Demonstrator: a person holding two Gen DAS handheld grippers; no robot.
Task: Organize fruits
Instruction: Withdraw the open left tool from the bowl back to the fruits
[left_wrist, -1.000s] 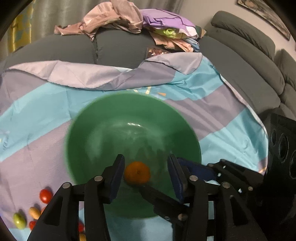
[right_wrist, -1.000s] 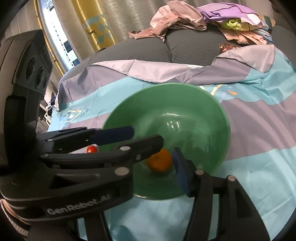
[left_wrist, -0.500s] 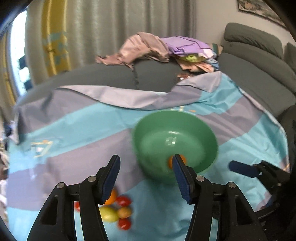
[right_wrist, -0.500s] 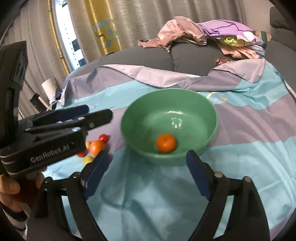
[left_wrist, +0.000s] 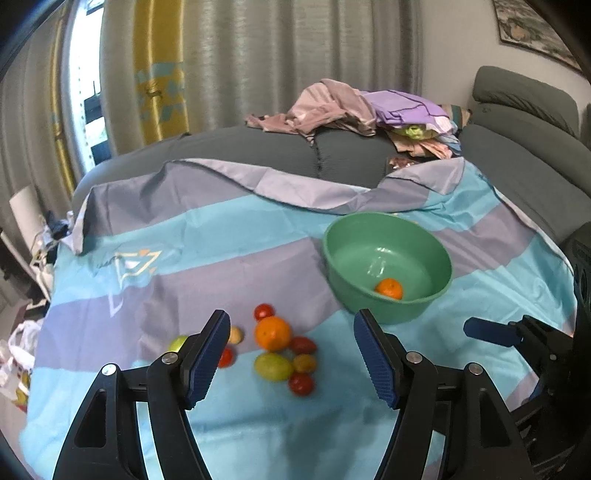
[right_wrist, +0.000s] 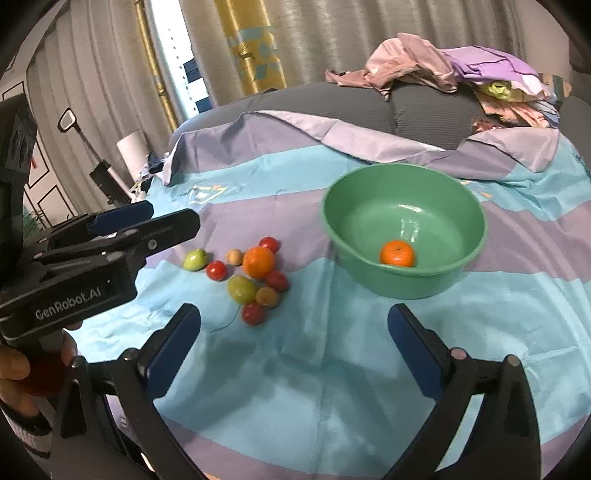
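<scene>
Reaching into the pile (left_wrist: 275, 347) is the risk: round fruit sits touching on a soft sheet (left_wrist: 229, 266), so a pad nudging the big orange (left_wrist: 272, 333) could roll the small tomatoes apart, and a hard squeeze could split one. One mandarin (right_wrist: 397, 253) already lies in the bowl (right_wrist: 476, 221); the rest lie on the sheet just left of it. Left gripper (left_wrist: 291, 358) hangs above the pile, jaws wide, holding nothing. Right gripper (right_wrist: 293, 345) is likewise spread wide and empty, touching nothing.
</scene>
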